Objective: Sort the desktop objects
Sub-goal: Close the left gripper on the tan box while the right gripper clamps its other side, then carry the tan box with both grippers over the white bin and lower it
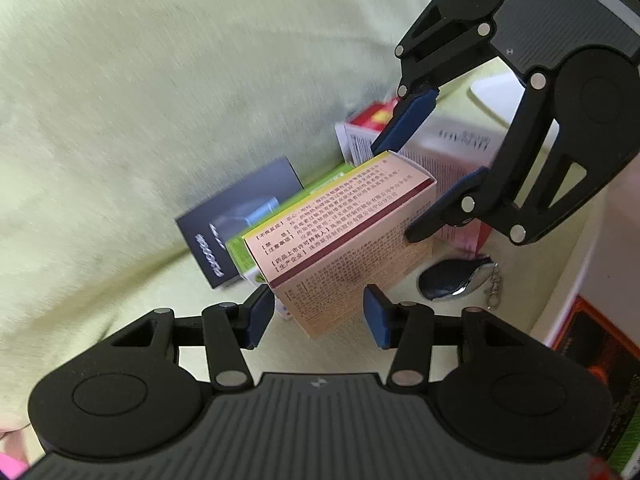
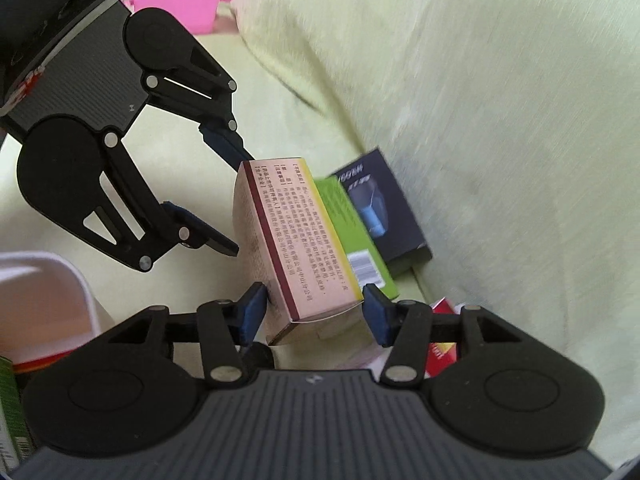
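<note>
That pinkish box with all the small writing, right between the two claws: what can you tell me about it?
The pink box is a long cardboard carton, salmon-pink, with a dark maroon stripe, a yellow edge and dense printed text; it looks like a medicine pack, closed. It sits tilted, leaning against a green box, which rests on a dark box, all on pale green cloth. The left claw and right claw each straddle one end, open; whether the pads actually touch it is unclear.

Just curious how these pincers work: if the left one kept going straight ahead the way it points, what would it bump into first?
Most likely the pink medicine box, which already sits between the left gripper's open fingers. The right gripper closes in on the box's far end. Depth is hard to judge here.
</note>
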Available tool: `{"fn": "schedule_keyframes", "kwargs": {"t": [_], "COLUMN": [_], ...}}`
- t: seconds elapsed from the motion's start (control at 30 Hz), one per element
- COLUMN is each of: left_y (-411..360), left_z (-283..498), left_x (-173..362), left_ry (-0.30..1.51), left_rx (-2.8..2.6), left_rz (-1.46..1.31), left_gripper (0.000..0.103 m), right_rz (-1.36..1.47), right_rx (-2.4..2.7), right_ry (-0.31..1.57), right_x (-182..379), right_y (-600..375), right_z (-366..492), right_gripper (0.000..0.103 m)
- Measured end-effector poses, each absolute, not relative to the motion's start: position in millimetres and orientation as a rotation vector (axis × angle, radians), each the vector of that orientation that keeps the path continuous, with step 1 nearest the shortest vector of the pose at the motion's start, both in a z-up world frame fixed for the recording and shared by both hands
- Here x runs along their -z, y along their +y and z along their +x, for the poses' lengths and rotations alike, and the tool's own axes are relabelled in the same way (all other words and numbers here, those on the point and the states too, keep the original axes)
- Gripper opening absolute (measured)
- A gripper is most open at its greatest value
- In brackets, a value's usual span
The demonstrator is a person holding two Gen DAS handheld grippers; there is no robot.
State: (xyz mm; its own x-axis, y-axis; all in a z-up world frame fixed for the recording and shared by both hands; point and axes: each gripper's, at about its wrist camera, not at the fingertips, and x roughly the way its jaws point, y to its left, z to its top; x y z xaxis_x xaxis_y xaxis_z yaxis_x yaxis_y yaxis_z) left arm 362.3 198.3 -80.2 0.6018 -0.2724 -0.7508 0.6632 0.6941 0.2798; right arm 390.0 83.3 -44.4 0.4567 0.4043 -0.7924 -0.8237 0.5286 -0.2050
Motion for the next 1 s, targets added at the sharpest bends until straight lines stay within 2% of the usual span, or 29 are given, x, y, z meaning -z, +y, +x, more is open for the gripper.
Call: {"fn": "schedule_keyframes", "kwargs": {"t": [0.4,1.0], "left_y": [190,163], "left_z": [308,212], "left_x": [18,-15], "left_ry": [0.656,0.635], "left_rx": [0.545,0.537], "left_rz": [0.595,0.588], "left_gripper": [0.054,0.054], "right_rz": [-0.636,-0.638], "right_rx": [-0.81,-0.816], "right_ry": [0.695,0.673], "right_x": [-21,-58], "right_y": [71,46], "right_z": [341,236], "right_gripper": [0.049,0.049]}}
